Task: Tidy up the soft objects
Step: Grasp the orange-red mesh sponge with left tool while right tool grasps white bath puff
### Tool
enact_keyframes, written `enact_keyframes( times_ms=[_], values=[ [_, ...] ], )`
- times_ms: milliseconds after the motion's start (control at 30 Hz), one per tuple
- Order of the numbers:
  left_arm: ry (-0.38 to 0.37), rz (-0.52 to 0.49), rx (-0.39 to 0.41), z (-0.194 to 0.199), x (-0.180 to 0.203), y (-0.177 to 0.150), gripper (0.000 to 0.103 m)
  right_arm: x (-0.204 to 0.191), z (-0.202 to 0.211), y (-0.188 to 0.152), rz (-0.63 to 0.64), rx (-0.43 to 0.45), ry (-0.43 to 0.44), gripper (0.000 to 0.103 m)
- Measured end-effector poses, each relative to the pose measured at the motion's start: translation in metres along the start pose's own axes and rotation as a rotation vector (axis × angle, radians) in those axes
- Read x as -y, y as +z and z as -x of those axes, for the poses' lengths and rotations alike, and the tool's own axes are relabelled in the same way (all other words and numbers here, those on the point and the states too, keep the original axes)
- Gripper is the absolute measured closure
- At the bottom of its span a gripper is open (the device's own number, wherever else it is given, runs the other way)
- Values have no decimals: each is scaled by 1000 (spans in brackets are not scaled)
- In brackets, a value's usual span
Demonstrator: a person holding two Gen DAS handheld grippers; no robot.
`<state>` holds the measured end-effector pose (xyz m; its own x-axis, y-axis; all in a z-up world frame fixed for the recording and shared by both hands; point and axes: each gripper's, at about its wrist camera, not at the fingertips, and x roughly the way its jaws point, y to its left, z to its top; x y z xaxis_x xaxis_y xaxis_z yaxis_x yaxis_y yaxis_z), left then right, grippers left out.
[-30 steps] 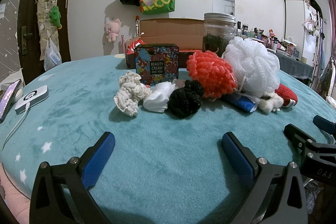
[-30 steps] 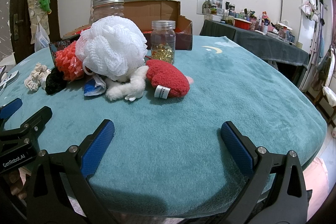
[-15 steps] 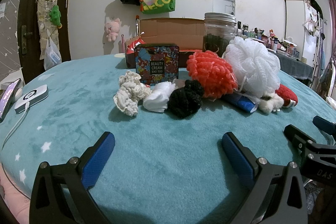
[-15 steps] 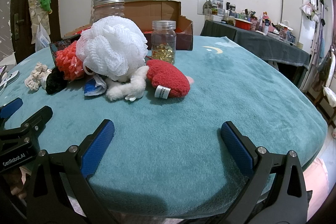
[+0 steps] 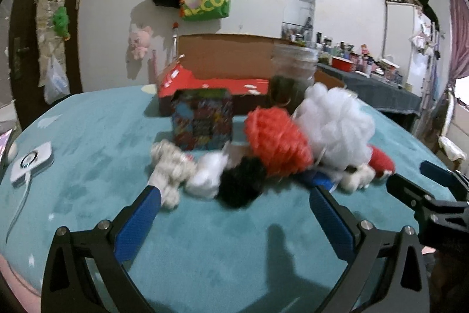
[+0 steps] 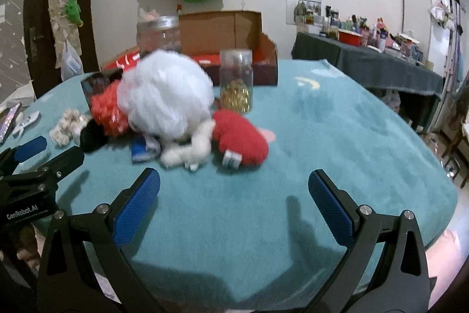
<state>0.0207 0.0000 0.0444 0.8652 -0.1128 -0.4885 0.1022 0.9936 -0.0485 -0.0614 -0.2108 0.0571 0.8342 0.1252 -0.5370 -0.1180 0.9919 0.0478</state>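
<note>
Both my grippers, left and right, hang with fingers spread and empty. The soft pile, white pouf and red plush among it, sits mid-worktop touching a glass jar; a careless grab there could topple it.

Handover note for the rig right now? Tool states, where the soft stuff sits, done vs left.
Left tool: open, empty, pointed at the pile.
Right tool: open, empty, over bare blanket.
Soft items heaped mid-table: cream knit, black pom, orange pouf, white pouf, red plush.
Cardboard box sits behind the pile.
Done: nothing sorted.
Left: everything.
</note>
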Motion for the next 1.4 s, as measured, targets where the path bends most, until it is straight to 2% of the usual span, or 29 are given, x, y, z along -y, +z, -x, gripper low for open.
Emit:
enact_keyframes(
  times_ms=[200, 333, 600, 667, 900, 1000, 1067, 1100, 1133, 1167, 1233, 1300, 1400],
  values=[
    [-69, -18, -11, -7, 2, 21, 0, 11, -4, 32, -30, 13, 89, 0],
    [-116, -34, -45, -19, 2, 35, 0, 16, -13, 53, -25, 13, 144, 0],
    [-165, -81, -109, -38, 2, 46, 1, 18, -48, 79, -35, -66, 287, 0],
    [-166, -94, -125, -43, 1, 48, 6, 17, -55, 80, -39, -84, 322, 0],
    [-214, -111, -178, -54, -1, 48, 13, 14, -76, 86, -68, -145, 430, 0],
    [-252, -109, -198, -59, 0, 47, 26, 13, -85, 85, -74, -178, 474, 0],
    [-296, -105, -218, -61, 1, 45, 50, 11, -91, 83, -79, -206, 518, 6],
    [-307, -105, -227, -63, 2, 43, 50, 11, -93, 82, -86, -218, 543, 17],
    [-302, -106, -222, -63, 3, 44, 52, 11, -94, 81, -94, -233, 571, 34],
    [-307, -105, -214, -60, 3, 44, 56, 10, -95, 80, -99, -248, 594, 42],
    [-316, -104, -207, -57, 2, 45, 58, 10, -93, 79, -100, -241, 603, 56],
    [-314, -110, -192, -52, 2, 46, 59, 9, -85, 79, -87, -216, 602, 62],
    [-294, -135, -159, -43, 4, 49, 60, 6, -71, 80, -61, -164, 544, 66]
  ],
)
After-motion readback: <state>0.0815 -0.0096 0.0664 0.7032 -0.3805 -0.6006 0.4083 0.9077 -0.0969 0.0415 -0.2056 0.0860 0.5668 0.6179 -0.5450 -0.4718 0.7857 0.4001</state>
